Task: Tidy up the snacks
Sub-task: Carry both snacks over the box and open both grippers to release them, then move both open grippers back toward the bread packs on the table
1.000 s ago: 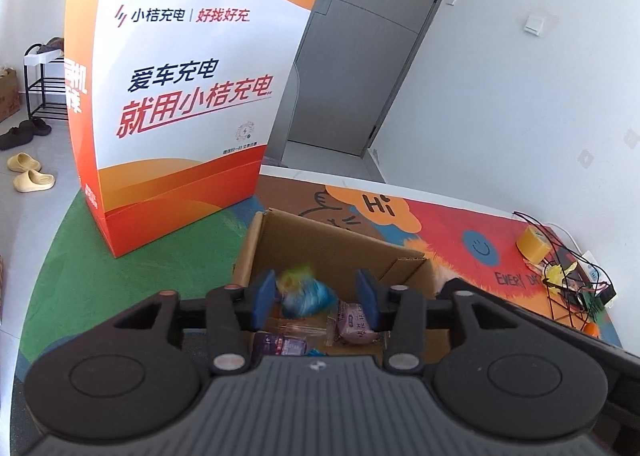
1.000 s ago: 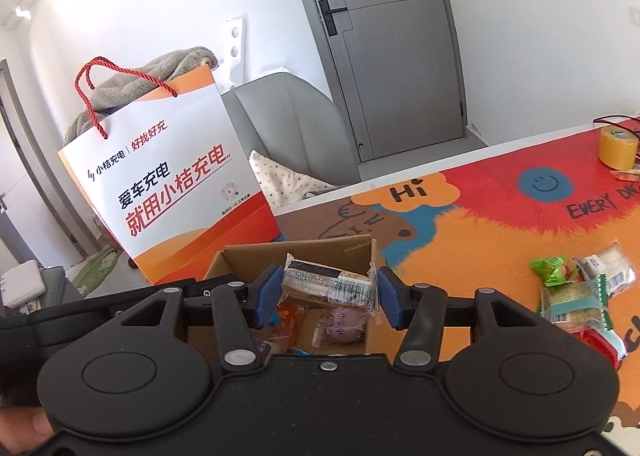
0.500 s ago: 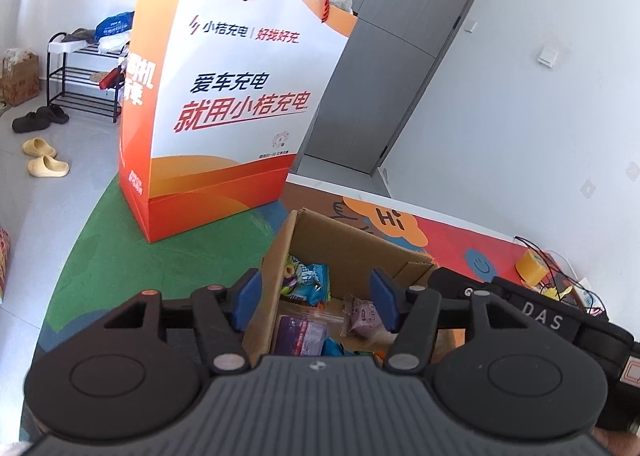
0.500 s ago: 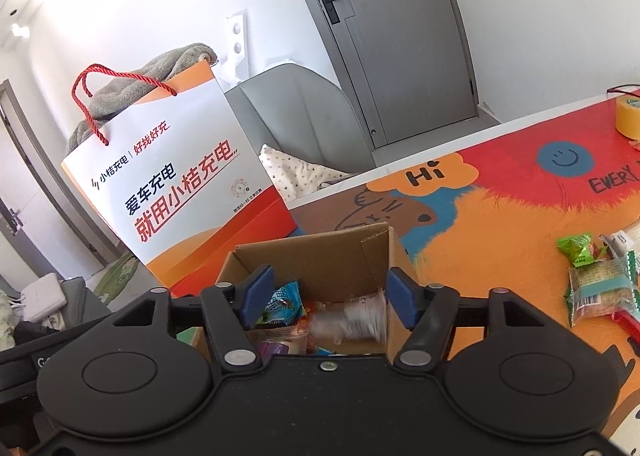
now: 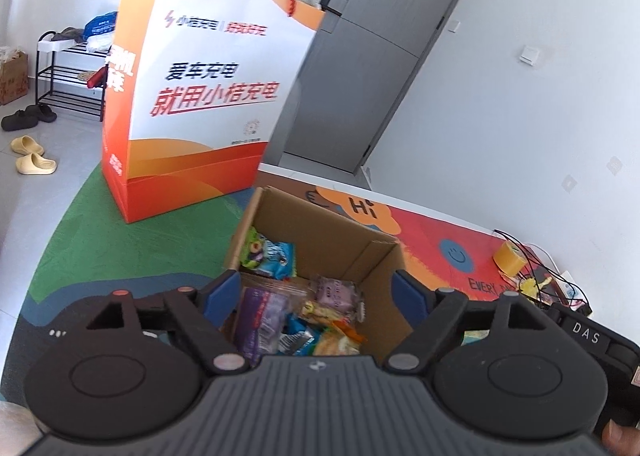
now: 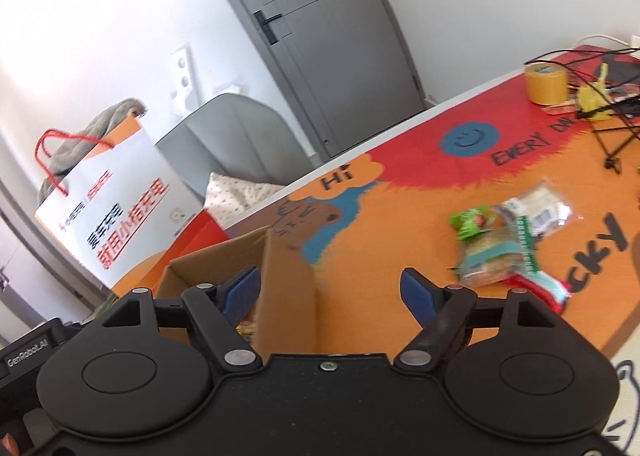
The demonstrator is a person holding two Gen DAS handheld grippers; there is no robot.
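one cardboard box (image 5: 340, 240) sits open on the surface (image 6: 400, 215), several snack packets (image 5: 280, 296) piled inside; about four more packets (image 6: 504, 240) lie loose on the orange area to its right, well apart from it. one paper bag (image 5: 200, 103) stands behind the box. left gripper (image 5: 316, 292) and right gripper (image 6: 328, 292): jaws opening, nothing gripped, the right straddling the box's wall.

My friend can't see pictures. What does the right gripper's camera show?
The right gripper, jaws opening and empty, hangs over a cardboard box's edge. Loose snack packets lie on the colourful mat beyond.
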